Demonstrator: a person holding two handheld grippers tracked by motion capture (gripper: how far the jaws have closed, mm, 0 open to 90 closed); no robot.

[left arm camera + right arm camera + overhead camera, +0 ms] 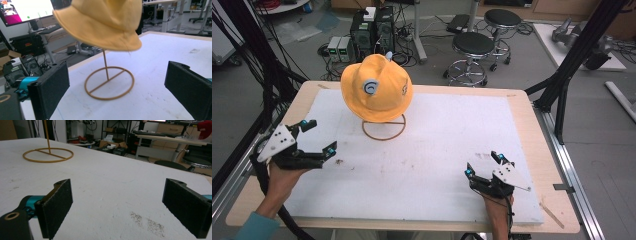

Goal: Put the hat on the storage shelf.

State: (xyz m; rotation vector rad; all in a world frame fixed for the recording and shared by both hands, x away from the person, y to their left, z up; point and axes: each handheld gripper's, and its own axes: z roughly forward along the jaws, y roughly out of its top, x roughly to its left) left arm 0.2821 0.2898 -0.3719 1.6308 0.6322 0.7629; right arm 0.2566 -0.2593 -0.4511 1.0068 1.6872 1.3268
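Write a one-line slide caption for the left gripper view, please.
Open hand-held gripper faces a yellow hat on a wire stand.

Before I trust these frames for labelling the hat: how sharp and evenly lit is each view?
High view: soft and low in detail, evenly lit, with the yellow hat casting only a faint shadow on the white mat. Left gripper view: the hat is slightly blurred, its wire stand crisper. Right gripper view: mat specks sharp, background shelves soft; no glare.

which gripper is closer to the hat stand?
The left gripper: it sits just left of the yellow hat on its wire stand. The right gripper is apart, near the table's front right.
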